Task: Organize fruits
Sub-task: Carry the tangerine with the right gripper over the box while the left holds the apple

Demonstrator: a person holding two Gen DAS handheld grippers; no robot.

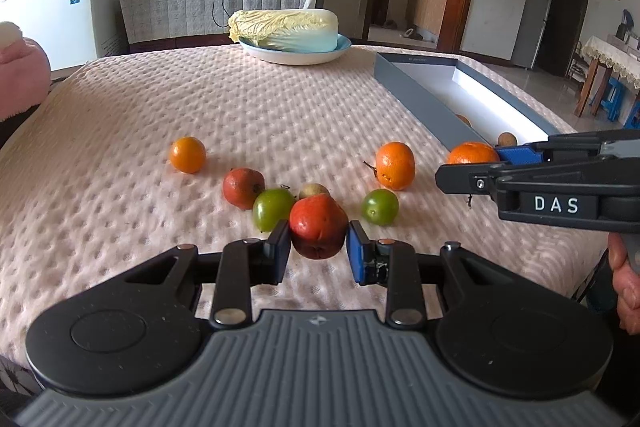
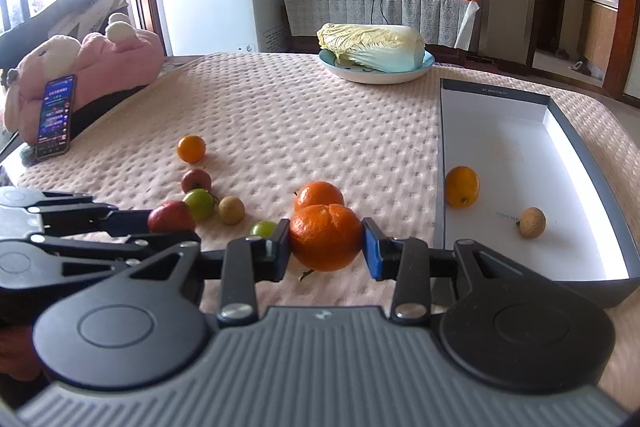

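Across the dimpled pink tablecloth (image 1: 280, 99), the left gripper (image 1: 319, 251) was clamped on a rounded red fruit (image 1: 318, 227) while the right gripper (image 2: 326, 247) pinched a lobed orange mandarin (image 2: 326, 237), the shallow grey-walled box (image 2: 592, 171) lying at two o'clock.

cloth (image 1: 240, 99): pale pink, dimpled | box (image 2: 592, 163): grey out, white in | held mandarin (image 2: 325, 237): orange
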